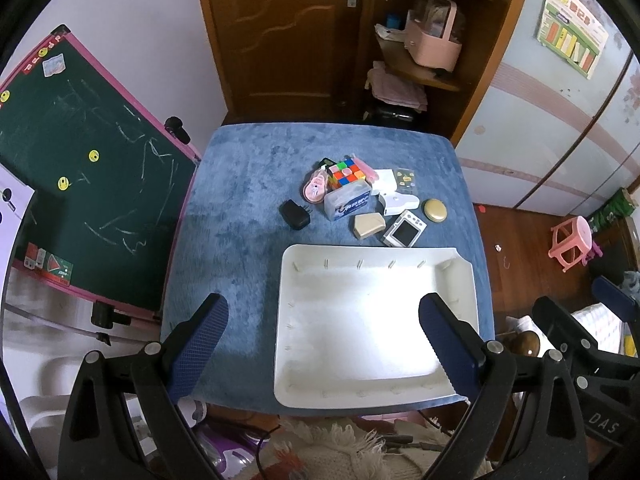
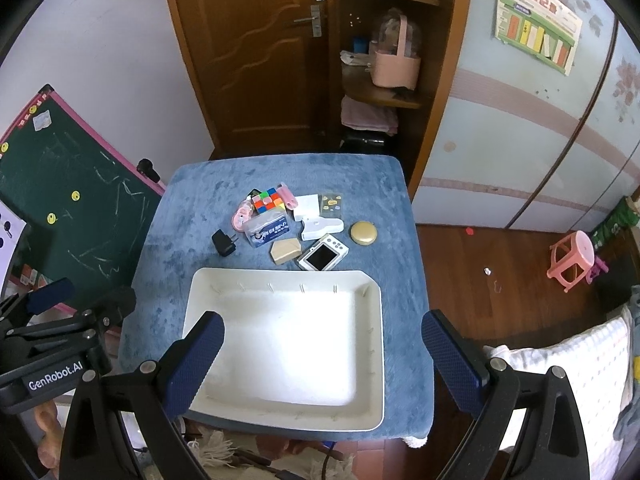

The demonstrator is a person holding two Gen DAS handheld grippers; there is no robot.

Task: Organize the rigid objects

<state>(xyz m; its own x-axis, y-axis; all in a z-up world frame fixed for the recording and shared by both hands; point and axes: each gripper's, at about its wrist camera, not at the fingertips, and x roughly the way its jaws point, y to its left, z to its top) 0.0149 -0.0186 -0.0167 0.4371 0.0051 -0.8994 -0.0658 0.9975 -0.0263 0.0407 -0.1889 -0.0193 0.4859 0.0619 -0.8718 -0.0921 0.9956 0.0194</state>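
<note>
An empty white tray [image 1: 466, 276] [image 2: 374, 340] lies at the near edge of a blue-covered table [image 1: 248, 184] [image 2: 192, 200]. Behind it sits a cluster: a Rubik's cube [image 1: 346, 172] [image 2: 269, 199], a black charger [image 1: 295, 215] [image 2: 224, 242], a clear box with a blue label [image 1: 349, 201] [image 2: 267, 231], a tan block [image 1: 369, 225] [image 2: 285, 251], a small white camera [image 1: 405, 228] [image 2: 323, 257], a round gold tin [image 1: 435, 210] [image 2: 363, 233] and pink and white items. My left gripper [image 1: 322, 340] and right gripper [image 2: 322, 356] are open and empty, high above the tray.
A green chalkboard [image 1: 80, 168] [image 2: 60, 200] leans left of the table. A wooden door and shelf unit [image 1: 432, 40] stand behind it. A pink stool [image 2: 572, 260] is on the wood floor at right. A fringed rug [image 1: 340, 452] lies below the near edge.
</note>
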